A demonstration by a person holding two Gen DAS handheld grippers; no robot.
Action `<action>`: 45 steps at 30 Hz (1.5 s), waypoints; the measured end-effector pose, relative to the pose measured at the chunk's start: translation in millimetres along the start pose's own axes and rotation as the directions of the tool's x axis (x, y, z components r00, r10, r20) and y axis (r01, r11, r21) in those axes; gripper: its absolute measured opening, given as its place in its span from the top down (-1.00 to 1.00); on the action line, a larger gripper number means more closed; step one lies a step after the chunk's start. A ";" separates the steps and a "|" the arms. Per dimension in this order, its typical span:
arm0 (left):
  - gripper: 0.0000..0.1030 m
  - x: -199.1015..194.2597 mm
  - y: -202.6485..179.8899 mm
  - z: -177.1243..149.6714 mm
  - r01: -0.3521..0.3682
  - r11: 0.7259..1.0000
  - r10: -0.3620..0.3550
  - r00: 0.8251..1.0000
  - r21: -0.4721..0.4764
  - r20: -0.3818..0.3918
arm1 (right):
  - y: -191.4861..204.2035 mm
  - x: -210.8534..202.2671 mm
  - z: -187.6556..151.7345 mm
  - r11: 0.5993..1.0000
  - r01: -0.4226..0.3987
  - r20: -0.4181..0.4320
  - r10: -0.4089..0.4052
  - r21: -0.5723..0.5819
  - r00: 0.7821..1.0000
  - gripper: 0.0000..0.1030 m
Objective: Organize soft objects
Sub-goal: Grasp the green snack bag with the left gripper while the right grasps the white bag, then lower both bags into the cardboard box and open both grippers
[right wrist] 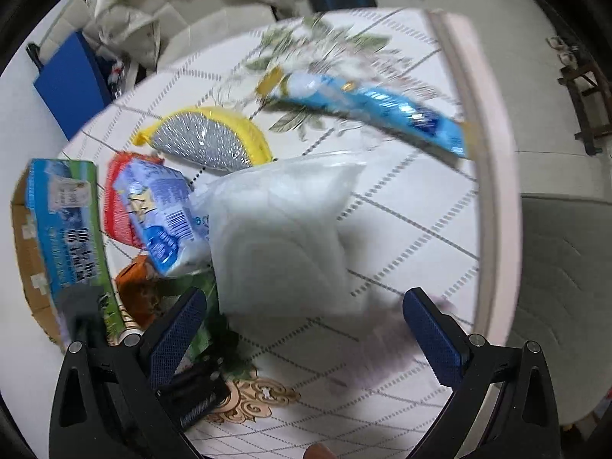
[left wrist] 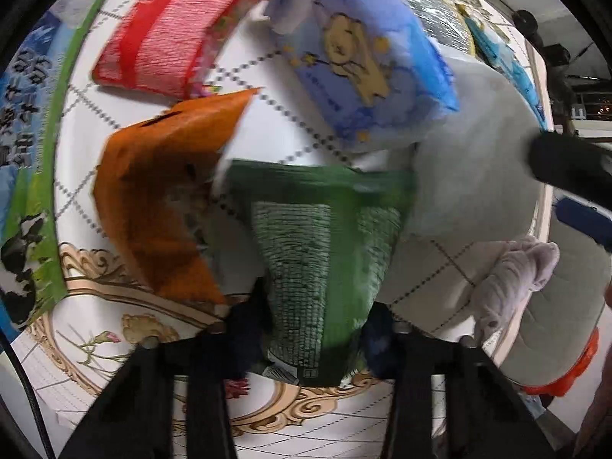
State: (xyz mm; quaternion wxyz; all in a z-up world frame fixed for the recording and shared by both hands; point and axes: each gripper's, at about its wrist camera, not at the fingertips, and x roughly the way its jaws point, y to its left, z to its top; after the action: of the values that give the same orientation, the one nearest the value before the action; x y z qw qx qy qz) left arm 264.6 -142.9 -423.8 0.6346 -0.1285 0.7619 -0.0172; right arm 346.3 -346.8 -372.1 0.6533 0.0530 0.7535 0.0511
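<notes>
My left gripper (left wrist: 313, 329) is shut on a green packet (left wrist: 317, 237) and holds it over the table. Around it in the left wrist view lie an orange packet (left wrist: 160, 199), a red packet (left wrist: 168, 38), a blue tissue pack (left wrist: 363, 61) and a white soft bag (left wrist: 470, 160). My right gripper (right wrist: 306, 329) is open and empty, its blue pads (right wrist: 432, 340) just in front of the white bag (right wrist: 279, 229). The right wrist view also shows the blue tissue pack (right wrist: 160, 210), a yellow-edged scouring pad (right wrist: 210, 141) and a long blue packet (right wrist: 375, 111).
A blue and green cardboard box (right wrist: 61, 229) stands at the table's left side. A grey cloth (left wrist: 508, 279) hangs at the table edge by a grey chair (right wrist: 562, 287). The table edge (right wrist: 493, 176) runs down the right.
</notes>
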 end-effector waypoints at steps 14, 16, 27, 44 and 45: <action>0.44 -126.7 14.5 -69.4 -0.023 0.995 0.004 0.983 0.099 0.184 | 17.7 10.3 -40.5 0.998 -0.018 0.000 0.018 0.063 1.000 -0.36; 0.44 -169.7 30.8 -78.9 0.014 0.994 -0.041 0.969 0.113 0.242 | 33.3 -19.0 -61.0 0.998 -0.058 0.046 0.056 0.032 0.997 -0.36; 0.44 -275.8 238.0 6.9 0.015 0.999 -0.005 0.954 -0.031 0.300 | 265.3 -114.0 -96.9 0.951 -0.265 0.151 0.289 -0.158 0.945 -0.36; 0.43 -159.2 345.4 132.0 -0.021 0.999 0.021 1.000 -0.044 -0.006 | 427.0 71.0 8.2 0.989 -0.112 0.000 0.113 -0.098 0.994 -0.37; 0.43 -155.0 346.0 133.2 -0.020 0.999 0.019 1.000 -0.039 -0.017 | 430.4 75.6 10.9 0.990 -0.101 -0.001 0.101 -0.097 0.995 -0.37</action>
State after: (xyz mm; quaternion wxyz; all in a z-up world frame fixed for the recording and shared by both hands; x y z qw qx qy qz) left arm 358.9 243.5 -365.9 0.6256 -0.1333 0.7687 0.0029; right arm 352.0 90.1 -384.7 0.6532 0.0592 0.7452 0.1207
